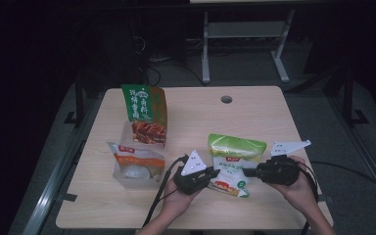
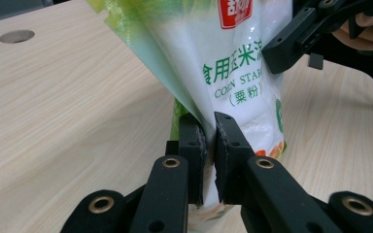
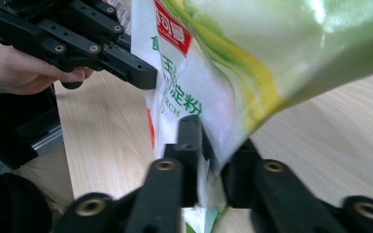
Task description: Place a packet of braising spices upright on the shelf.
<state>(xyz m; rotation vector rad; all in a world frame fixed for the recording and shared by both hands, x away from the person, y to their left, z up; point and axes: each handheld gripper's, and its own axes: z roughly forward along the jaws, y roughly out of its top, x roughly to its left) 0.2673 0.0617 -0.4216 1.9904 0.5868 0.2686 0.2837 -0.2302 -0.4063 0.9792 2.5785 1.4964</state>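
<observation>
Both grippers pinch the corn starch bag (image 1: 235, 164): left gripper (image 1: 206, 175) and right gripper (image 1: 248, 172) closed on its edges. Left of the bag, two snack pouches (image 1: 144, 127) stand on the bench (image 1: 254, 115).

Light wood table (image 1: 269, 122) w/ cable hole (image 1: 226, 99) nr far edge; two snack bags (image 1: 143, 115) (image 1: 136, 164) lay left-centre, starch bag (image 1: 233, 161) right of centre.

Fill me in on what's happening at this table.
A person holds a green-and-white plastic bag of corn starch between two black handheld grippers. The left gripper and the right gripper are each clamped on an opposite side of it. Two more snack pouches, a green-and-orange pouch and an orange-and-white pouch, lie on the light wooden table.
</observation>
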